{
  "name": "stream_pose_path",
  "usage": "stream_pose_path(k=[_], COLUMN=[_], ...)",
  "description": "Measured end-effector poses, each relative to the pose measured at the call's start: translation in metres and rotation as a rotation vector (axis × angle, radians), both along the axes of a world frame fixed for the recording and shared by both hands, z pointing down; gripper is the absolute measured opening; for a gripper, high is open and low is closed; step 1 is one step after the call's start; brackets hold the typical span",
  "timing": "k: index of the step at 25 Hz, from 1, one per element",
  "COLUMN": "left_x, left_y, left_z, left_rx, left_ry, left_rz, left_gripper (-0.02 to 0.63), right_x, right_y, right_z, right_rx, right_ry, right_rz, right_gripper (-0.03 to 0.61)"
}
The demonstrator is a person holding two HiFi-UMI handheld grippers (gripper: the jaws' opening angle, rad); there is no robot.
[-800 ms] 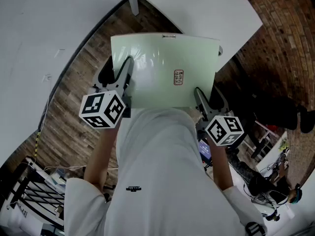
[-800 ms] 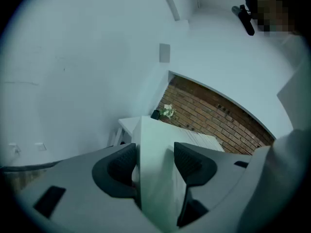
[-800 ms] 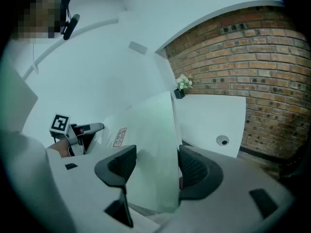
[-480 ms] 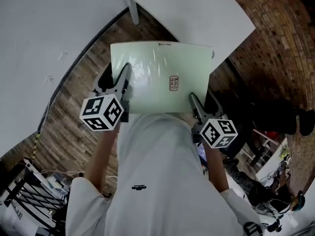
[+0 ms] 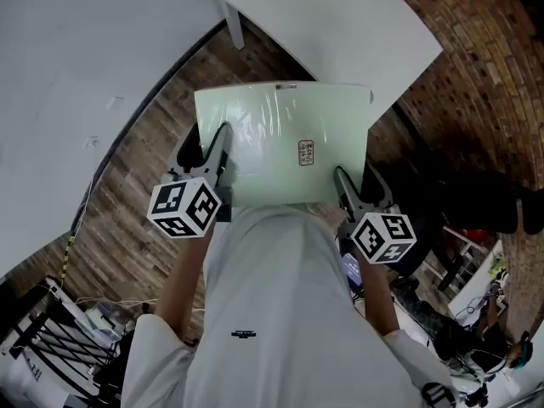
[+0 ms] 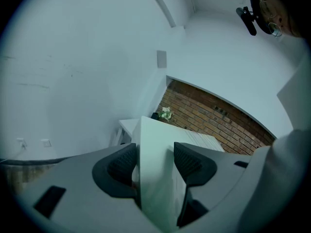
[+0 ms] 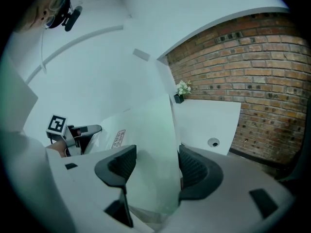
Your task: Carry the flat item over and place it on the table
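Plainly, the carry was under way but the placing had not begun. The flat item [image 5: 280, 143], a pale green glossy board with a small printed label [image 5: 307, 153] near its middle, hung in the air in front of the person, above the wooden floor [image 5: 144, 185]. Its far edge overlapped the near corner of the white table [image 5: 340, 24] in the head view, though whether it was truly above the tabletop or merely short of it could not be judged. The left gripper [image 5: 208, 141] pinched the board's left edge. In its own view the sheet stood edge-on between the two ribbed pads [image 6: 121, 163], the jaws set as wide as the sheet's thickness required and closed on it. The right gripper [image 5: 357, 177] did the same on the right edge, the board filling the gap between its pads [image 7: 194, 166]. Both tools sloped gently downward. By my reckoning the pick-up was done; what remained was bringing the board fully over the tabletop, lowering it flat and releasing both edges.
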State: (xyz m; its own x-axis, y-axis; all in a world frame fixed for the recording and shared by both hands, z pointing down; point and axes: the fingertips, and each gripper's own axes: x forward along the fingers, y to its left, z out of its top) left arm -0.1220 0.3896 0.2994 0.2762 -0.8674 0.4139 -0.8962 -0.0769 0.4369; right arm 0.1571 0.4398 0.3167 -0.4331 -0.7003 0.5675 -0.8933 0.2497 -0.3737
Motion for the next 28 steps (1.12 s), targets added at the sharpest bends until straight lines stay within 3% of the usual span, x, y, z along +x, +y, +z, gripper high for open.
stream_pose_path(k=[13,21,28], left_x=[-0.09,-0.104,-0.113], left_y=[-0.044,-0.084,-0.157], left_z=[0.004,0.015,0.013], left_rx=[0.006,-0.022,-0.032], left_ry=[0.038,0.056,0.04], left_rz=[0.015,0.001,-0.034], left_gripper=[0.253,0.252,0.252], right_x=[-0.09,-0.103,-0.11], right_y=[-0.041,-0.085,-0.168], right_z=[-0.006,0.0,0.003], right_rx=[0.016,-0.005,-0.008], right_ry=[0.064,0.073,0.041], right_rz=[0.031,0.028,-0.007], right_gripper=[0.299,0.299,0.299])
